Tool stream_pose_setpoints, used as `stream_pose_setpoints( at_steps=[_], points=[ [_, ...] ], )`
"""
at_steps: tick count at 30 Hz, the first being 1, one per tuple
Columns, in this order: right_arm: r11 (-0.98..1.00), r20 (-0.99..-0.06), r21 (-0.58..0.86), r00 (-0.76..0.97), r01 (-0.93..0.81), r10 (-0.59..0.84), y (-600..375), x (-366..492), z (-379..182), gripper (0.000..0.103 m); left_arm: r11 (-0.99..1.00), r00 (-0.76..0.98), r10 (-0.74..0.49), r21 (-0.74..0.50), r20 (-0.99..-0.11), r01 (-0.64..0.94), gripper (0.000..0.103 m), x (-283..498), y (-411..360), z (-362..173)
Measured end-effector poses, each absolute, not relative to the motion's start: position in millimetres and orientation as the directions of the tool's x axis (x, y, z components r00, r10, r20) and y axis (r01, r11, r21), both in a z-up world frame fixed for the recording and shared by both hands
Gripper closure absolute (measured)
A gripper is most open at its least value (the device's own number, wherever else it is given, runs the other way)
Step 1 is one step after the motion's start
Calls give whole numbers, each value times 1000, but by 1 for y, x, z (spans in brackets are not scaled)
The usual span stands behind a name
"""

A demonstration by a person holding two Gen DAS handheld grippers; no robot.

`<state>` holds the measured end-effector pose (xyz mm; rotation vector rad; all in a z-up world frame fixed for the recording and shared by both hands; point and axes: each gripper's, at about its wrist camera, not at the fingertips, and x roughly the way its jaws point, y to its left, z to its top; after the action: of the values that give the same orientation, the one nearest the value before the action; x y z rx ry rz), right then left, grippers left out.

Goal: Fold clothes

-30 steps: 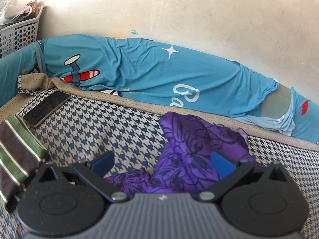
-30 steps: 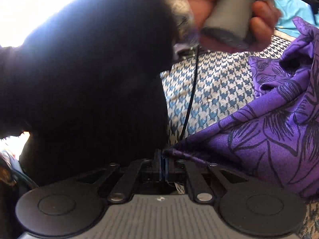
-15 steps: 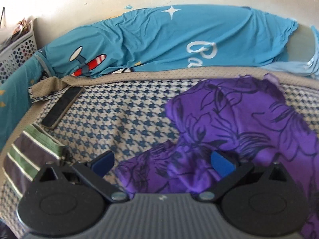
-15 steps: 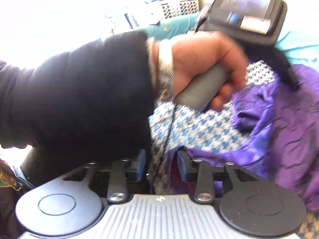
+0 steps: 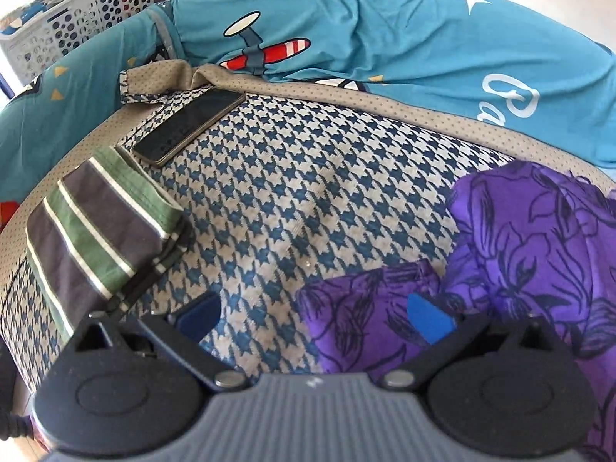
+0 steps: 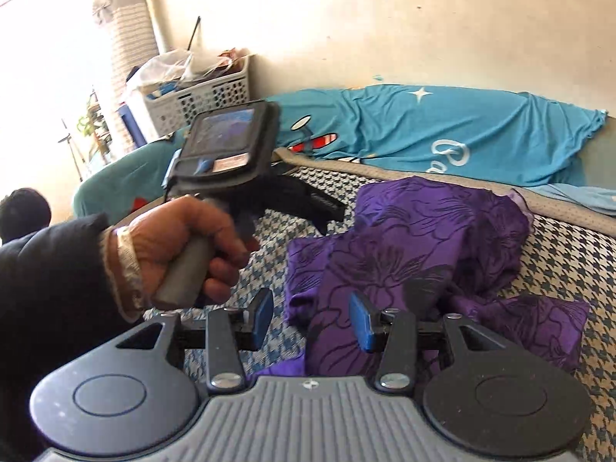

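A crumpled purple garment with black flower outlines (image 5: 519,246) lies on the houndstooth bed cover (image 5: 308,192). My left gripper (image 5: 313,317) is open low over the cover, its right finger above the garment's near corner and its left finger over bare cover. A folded green and grey striped garment (image 5: 100,231) sits at the left. In the right wrist view, my right gripper (image 6: 312,319) is open just above the purple garment (image 6: 423,254), with nothing held. A hand (image 6: 184,246) holds the left gripper (image 6: 327,208) at the garment's left edge.
A dark phone (image 5: 188,127) lies near the cover's far left corner. Blue bedding with a plane print (image 5: 385,38) runs along the wall behind. A white perforated basket (image 6: 200,96) full of things stands at the back left. A person's dark sleeve (image 6: 50,288) fills the lower left.
My right gripper opened and let go of the purple garment's edge, then drew back. The left gripper swung left and down over the cover. The garment now rests on the bed.
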<state>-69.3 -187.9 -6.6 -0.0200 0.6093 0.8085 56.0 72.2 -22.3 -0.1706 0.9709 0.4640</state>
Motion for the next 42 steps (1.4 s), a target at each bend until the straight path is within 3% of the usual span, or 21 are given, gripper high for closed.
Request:
stream_pose_setpoints(
  at_steps=[10,15,18,27,28,33,35,42],
  points=[
    [779,-501,134,636,-613,586,-165,-44,-9,59,899,490,245,8,-836,-437,0,57,75,-25],
    [830,-463,63,720,-554,517,-153,-32,-9,37,903,486,242,12,-840,-429,0,58,75,-29],
    [848,-449,28,751,-529,484,-145,-23,-11,32,904,484,249,22,-839,-426,0,58,75,-30],
    [856,-522,-69,750,-512,406,-120,-1,-36,33,903,469,269,51,-841,-427,0,61,79,-33],
    [856,-524,-84,753,-510,397,-119,-1,-38,34,903,468,268,50,-842,-427,0,61,79,-34],
    [866,-523,-76,760,-494,387,-123,2,-42,76,907,476,265,49,-838,-419,0,61,77,-32],
    [887,-509,-58,778,-458,369,-135,3,-37,88,908,484,267,51,-833,-415,0,60,74,-30],
    [961,-453,23,854,-277,257,-190,10,-14,95,914,509,274,57,-816,-401,0,58,65,-22]
  ],
)
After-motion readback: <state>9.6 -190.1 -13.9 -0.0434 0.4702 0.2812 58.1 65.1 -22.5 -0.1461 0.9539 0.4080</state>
